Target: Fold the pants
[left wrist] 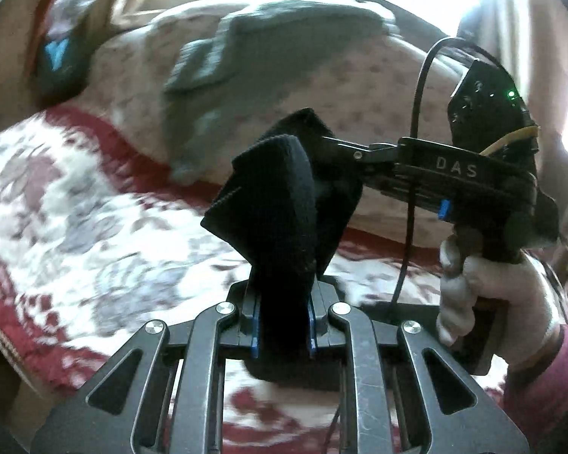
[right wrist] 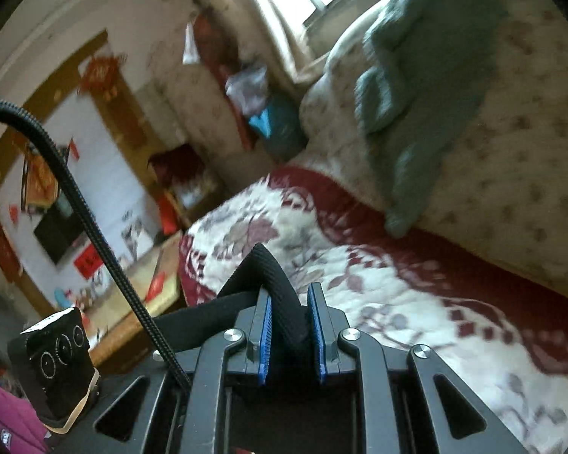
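The black pants (left wrist: 272, 204) hang bunched in the air above the bed. My left gripper (left wrist: 284, 317) is shut on a thick fold of them. My right gripper (left wrist: 329, 147), held by a hand at the right, comes in from the right and grips the same bunch at its far side. In the right wrist view my right gripper (right wrist: 289, 325) is shut on a ribbed black band of the pants (right wrist: 269, 276), which trails off to the left. The rest of the pants is hidden below the grippers.
A bed with a red and white floral cover (left wrist: 75, 219) lies below. A cream quilt roll (left wrist: 322, 75) with a grey-green towel (left wrist: 276, 49) on it lies behind. The bed's left edge (right wrist: 185, 265) drops to a room with a door and a table.
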Demonstrator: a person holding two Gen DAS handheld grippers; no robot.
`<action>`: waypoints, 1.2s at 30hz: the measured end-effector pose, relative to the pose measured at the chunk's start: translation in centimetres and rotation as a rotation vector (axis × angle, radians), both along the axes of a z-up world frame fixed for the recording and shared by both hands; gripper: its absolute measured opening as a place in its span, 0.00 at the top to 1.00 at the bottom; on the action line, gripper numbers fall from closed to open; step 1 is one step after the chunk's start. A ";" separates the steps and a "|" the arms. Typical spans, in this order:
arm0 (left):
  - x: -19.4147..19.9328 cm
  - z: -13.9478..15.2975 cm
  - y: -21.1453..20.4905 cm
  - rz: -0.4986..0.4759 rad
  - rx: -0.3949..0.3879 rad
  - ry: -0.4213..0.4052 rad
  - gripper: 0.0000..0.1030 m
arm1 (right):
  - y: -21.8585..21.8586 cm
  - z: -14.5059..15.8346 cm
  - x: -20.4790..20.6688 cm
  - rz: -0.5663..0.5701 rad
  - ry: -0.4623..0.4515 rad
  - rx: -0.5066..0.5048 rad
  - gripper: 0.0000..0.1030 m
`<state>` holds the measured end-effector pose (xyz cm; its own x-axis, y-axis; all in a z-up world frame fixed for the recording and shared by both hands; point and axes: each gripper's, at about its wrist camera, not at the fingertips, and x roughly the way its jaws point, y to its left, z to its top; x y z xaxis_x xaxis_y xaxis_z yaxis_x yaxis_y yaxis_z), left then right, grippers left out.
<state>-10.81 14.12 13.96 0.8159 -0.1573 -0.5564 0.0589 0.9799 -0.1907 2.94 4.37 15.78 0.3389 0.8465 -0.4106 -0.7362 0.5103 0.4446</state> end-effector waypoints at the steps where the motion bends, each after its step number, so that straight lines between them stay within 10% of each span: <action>1: -0.1 0.2 -1.0 -0.022 0.007 -0.005 0.84 | -1.9 0.3 -0.5 -0.027 -0.001 0.018 0.83; 13: -0.1 -4.3 -16.7 -0.352 0.155 0.081 0.84 | -20.1 -4.3 -5.9 -0.333 0.068 0.100 0.84; 23: 0.2 -9.9 -23.1 -0.440 0.315 0.175 0.84 | -27.9 -12.5 -7.5 -0.525 0.252 0.185 0.79; 30: -1.3 -10.0 -24.1 -0.420 0.438 0.115 0.82 | -30.7 -10.6 -9.7 -0.619 0.255 0.121 0.55; 36: -2.4 -9.1 -24.5 -0.414 0.482 0.064 0.73 | -33.3 -8.6 -12.6 -0.680 0.209 0.171 0.54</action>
<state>-13.20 -10.40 4.86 0.7038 -0.1729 -0.6890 0.4545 0.8550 0.2497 -9.70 -28.96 7.18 0.7414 0.5347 -0.4054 -0.1719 0.7354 0.6555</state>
